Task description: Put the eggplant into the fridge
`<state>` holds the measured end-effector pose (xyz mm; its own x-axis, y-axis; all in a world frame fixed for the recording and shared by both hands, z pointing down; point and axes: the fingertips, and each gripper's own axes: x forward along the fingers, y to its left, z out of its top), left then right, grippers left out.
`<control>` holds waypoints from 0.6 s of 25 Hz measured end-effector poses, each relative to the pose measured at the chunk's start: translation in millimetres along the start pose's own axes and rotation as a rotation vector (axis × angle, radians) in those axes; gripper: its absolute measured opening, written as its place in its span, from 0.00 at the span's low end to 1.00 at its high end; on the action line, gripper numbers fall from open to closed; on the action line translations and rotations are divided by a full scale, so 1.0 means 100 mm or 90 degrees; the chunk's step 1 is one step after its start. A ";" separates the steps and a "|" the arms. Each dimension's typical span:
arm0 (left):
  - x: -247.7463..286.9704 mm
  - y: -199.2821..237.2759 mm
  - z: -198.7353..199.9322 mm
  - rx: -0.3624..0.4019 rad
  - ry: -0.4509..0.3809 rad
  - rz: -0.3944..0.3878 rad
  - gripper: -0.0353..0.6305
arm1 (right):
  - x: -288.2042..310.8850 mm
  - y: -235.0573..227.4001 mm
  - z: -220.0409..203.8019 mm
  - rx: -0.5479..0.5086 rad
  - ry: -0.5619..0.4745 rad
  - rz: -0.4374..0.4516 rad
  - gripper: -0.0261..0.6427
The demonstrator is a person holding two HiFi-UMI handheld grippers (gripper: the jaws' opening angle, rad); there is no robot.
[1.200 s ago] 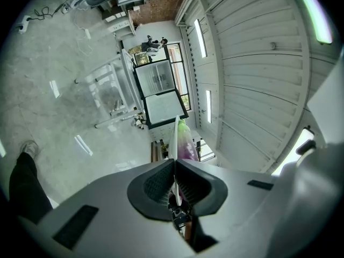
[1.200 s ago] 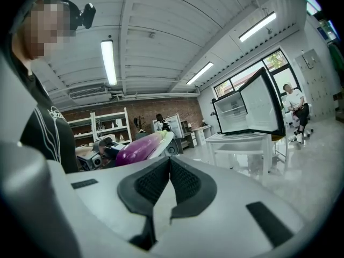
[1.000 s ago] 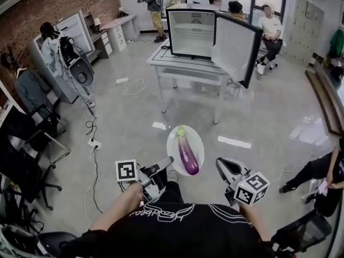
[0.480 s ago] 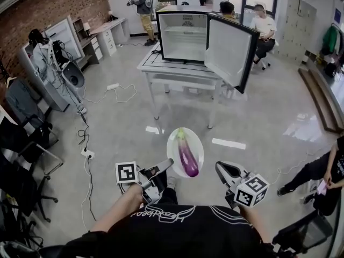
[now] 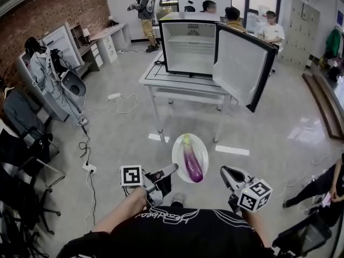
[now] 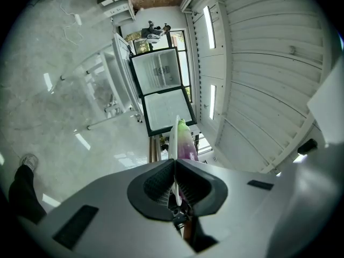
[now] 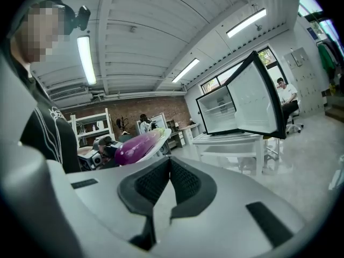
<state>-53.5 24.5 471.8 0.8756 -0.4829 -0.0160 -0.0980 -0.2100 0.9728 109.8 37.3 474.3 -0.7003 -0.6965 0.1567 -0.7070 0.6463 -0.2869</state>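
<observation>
Polished grey floor [image 5: 279, 117] crossed by loose white cables [image 5: 122, 98], bounded at left by a red brick wall [image 5: 48, 7]. White metal table [image 5: 153, 78] at centre, desk with drawers [image 5: 107, 36] and black office chairs [image 5: 24, 149] at left, grey lockers [image 5: 309, 23] at right. Ribbed white ceiling [image 7: 150, 36] lit by fluorescent strips [image 7: 86, 58].

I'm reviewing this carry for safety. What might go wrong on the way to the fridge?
1. The eggplant lies loose on the plate, which only the left gripper pinches at its rim; a tilt could roll it off.
2. The open fridge door juts past the table edge; the plate might knock it.
3. Loose cables trail to the left, a possible trip hazard.
</observation>
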 end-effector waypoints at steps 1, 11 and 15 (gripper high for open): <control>0.03 0.03 0.14 -0.003 0.002 0.001 0.08 | 0.12 -0.05 0.04 0.003 0.003 -0.003 0.05; 0.25 0.40 1.54 -0.029 0.001 0.004 0.08 | 1.50 -0.55 0.41 0.011 0.032 -0.001 0.05; 0.23 0.60 2.02 0.005 0.009 0.030 0.08 | 2.02 -0.65 0.51 0.005 0.039 -0.002 0.05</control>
<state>-134.7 -171.3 483.2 0.8765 -0.4803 0.0330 -0.1429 -0.1941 0.9705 19.4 -162.0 476.4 -0.7024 -0.6784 0.2151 -0.7091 0.6411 -0.2936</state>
